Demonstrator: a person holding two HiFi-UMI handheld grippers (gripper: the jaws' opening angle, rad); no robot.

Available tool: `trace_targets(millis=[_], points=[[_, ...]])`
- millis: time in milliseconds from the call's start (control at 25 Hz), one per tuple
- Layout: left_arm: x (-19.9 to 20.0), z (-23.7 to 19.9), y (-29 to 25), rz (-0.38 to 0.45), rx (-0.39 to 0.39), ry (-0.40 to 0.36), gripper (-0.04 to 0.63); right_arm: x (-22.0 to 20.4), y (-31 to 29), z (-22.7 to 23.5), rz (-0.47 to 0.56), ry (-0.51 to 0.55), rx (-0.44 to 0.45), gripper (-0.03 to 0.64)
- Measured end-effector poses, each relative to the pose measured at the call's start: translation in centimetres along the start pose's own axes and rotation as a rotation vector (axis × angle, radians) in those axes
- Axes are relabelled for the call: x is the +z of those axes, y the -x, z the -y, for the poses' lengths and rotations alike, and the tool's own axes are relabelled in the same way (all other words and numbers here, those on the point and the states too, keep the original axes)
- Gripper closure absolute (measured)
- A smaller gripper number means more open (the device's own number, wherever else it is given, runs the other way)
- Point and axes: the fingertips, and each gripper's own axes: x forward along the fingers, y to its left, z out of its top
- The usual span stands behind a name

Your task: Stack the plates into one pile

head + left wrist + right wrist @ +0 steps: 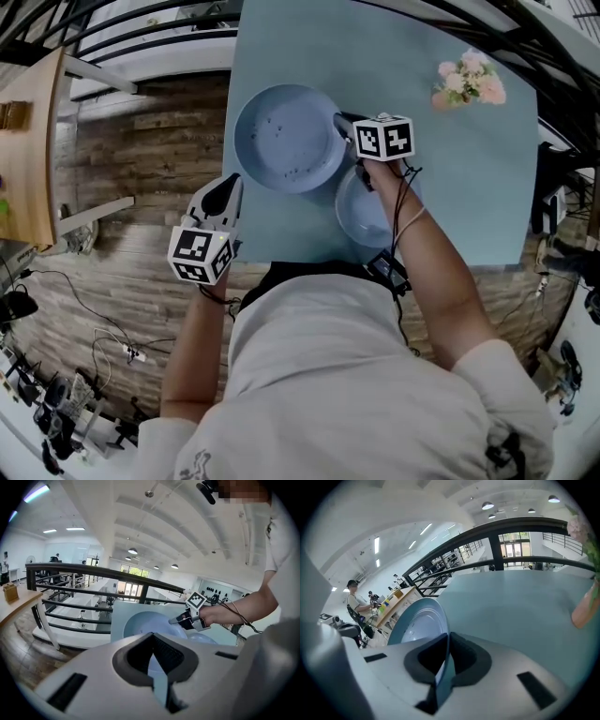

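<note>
My right gripper [342, 122] is shut on the near rim of a large pale-blue plate [286, 141]. In the right gripper view the plate [417, 620] stands tilted on edge, with its rim pinched between the pads of the gripper [443, 667]. A smaller blue plate [361, 220] lies on the blue table [450, 169] under my right wrist. My left gripper [225, 192] hangs off the table's left edge, apart from both plates. Its jaws are together and hold nothing. The left gripper view looks past that gripper [157, 667] at the large plate [145, 620], the smaller plate [204, 638] and the right gripper [180, 619].
A small bunch of pink flowers [469, 82] stands at the table's far right. A dark railing [93, 573] runs beyond the table. A wooden desk [33, 150] is off to the left, and cables [112, 347] lie on the plank floor.
</note>
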Motion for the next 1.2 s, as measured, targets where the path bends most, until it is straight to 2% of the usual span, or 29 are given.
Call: trace_targets(millis=[240, 680, 1200], points=[[-0.1, 0.6, 3.4, 0.020, -0.001, -0.035, 0.591, -0.8, 2.5, -2.7, 0.031, 0.000, 0.031, 0.597], [-0.5, 2.4, 8.1, 0.057, -0.050, -0.092, 0.591, -3.6, 6.9, -6.6, 0.099, -0.042, 0.021, 0.595], [-0.2, 6.4, 9.0, 0.082, -0.155, -0.147, 0.591, -8.0, 13.1, -6.6, 0.152, -0.127, -0.048, 0.595]])
